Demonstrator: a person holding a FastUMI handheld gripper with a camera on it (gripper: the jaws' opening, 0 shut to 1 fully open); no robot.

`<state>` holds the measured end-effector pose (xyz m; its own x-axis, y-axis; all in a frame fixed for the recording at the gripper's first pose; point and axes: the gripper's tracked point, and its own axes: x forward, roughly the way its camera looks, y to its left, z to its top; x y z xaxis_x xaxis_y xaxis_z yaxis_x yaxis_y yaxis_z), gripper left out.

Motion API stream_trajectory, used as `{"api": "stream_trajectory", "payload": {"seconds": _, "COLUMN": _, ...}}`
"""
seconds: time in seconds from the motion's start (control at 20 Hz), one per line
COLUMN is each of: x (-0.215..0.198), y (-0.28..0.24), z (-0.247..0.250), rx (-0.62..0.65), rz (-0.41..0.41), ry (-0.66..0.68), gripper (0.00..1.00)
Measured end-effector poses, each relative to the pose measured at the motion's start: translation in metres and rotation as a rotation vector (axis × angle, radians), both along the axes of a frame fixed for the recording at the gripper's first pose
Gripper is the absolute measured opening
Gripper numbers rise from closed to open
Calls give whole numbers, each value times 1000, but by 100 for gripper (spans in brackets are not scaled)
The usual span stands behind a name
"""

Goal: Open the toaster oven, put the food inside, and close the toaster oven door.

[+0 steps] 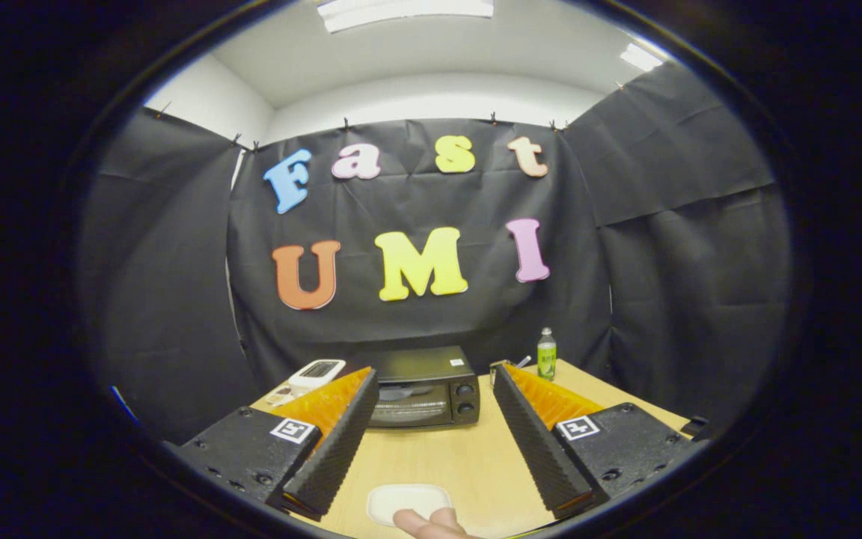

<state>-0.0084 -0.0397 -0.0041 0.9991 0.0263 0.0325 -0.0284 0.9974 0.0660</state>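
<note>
- your jaws stand wide open over the desk (468, 457), with nothing between them. the gripper (435, 408) points at the toaster oven (423, 385).
- the toaster oven sits at the far side of the desk, beyond the jaws and well apart from them. its door (410, 404) looks shut, with two round knobs (465, 398) beside it.
- a shut door fits two times: the food is not in yet, or it is in and the door is shut again. you cannot see inside from here.
- a small white plate (408, 500) lies on the desk, close to you and between the jaws. something pale and rounded (431, 522) sits at its near edge. it may be the food, or it may be fingers; you cannot tell.
- the oven looks like hard metal and likely heavy, so it should stay put when the door is pulled. the bar along the top of the door is likely the place to hold. the door has glass, so go gently.
- if that pale thing is food, it looks soft. squeeze it lightly at its middle.
- other things: a white box (316, 373) stands just left of the oven, and a green bottle (546, 354) stands to its right, near the back edge. the bottle is tall and could tip, so keep away from it.
- the desk between the jaws and the oven is bare wood, so nothing blocks the way.
</note>
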Motion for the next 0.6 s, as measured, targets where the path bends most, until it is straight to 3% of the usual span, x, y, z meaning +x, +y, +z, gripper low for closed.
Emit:
{"api": "stream_trajectory", "payload": {"seconds": 0.35, "x": -44, "y": 13, "z": 21, "rx": 19, "rz": 92, "ry": -56, "gripper": 100}}
{"api": "stream_trajectory", "payload": {"seconds": 0.6, "x": -53, "y": 25, "z": 23, "rx": -60, "rz": 84, "ry": -83, "gripper": 100}}
